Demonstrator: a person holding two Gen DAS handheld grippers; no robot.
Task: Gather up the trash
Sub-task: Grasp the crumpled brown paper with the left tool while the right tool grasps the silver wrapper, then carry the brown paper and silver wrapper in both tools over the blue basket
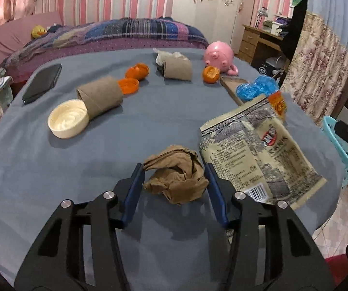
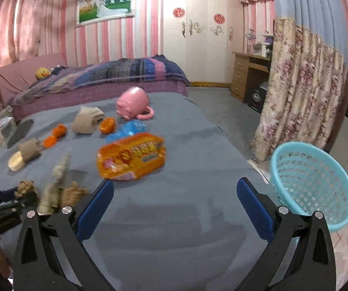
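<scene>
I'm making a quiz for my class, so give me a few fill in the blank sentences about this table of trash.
1. The left gripper has its fingers on either side of a crumpled ____ paper wad.
2. The basket at the table's edge is light ____.
3. The pig-shaped mug is ____.
4. Nothing sits between the fingers of the ____ gripper.

Missing words: brown; blue; pink; right

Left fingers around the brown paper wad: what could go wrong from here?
1. The snack bag leans against the crumpled brown paper; lifting may drag or topple it.
2. The left gripper holds soft paper, which may slip out.
3. The blue basket sits off the table edge, a long carry.
</scene>
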